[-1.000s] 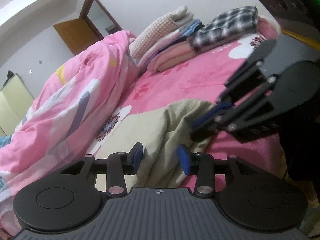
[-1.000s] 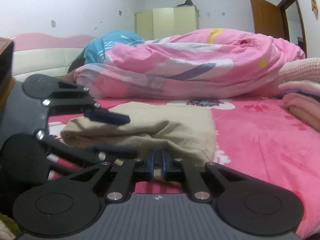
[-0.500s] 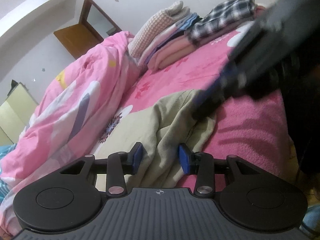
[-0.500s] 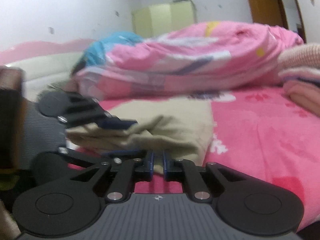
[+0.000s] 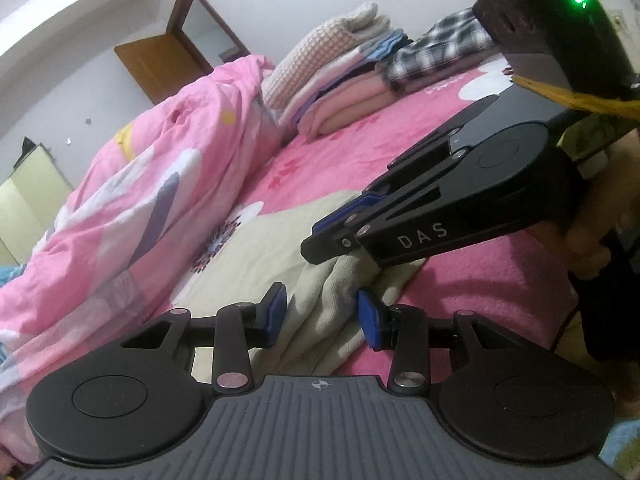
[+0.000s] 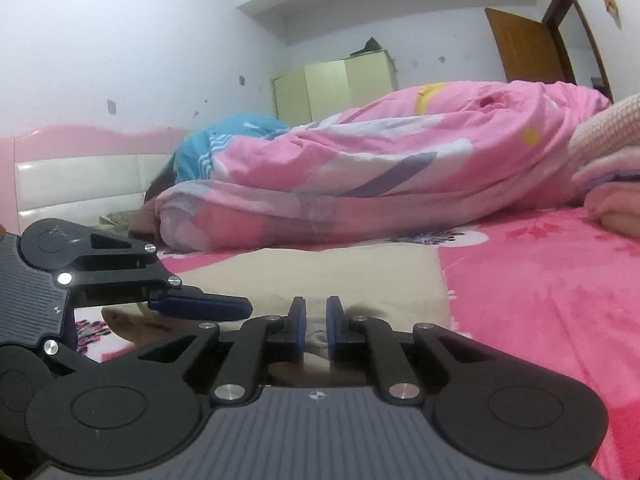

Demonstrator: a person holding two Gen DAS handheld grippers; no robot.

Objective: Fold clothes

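1. Only the left wrist view shows the stack of folded clothes [image 5: 340, 80] at the far end of the pink bed [image 5: 480, 296], with a plaid piece [image 5: 440, 48] just beside it. It also shows the hand [image 5: 596, 232] gripping the right gripper [image 5: 320, 246] from behind.
2. Only the right wrist view shows the pink headboard [image 6: 80, 176], a blue cloth [image 6: 208, 144] at the head of the rumpled pink quilt [image 6: 380, 160], and the pale wardrobe [image 6: 332, 88] front-on.
3. Both views show the beige garment [image 5: 256, 256] lying flat on the bed beside the quilt, its near edge at both tools.
4. The left gripper [image 5: 322, 316] has its jaws partly apart, clenched on a bunched fold of the beige garment that fills the gap.
5. The right gripper's jaws are nearly together, pinching a thin bit of the same garment edge, which rises to its tip.
6. In the right wrist view the left gripper's lower finger is hidden behind the right tool, and the folded stack is cut off at the frame edge.
7. The wardrobe doors are closed, so its contents cannot be seen.
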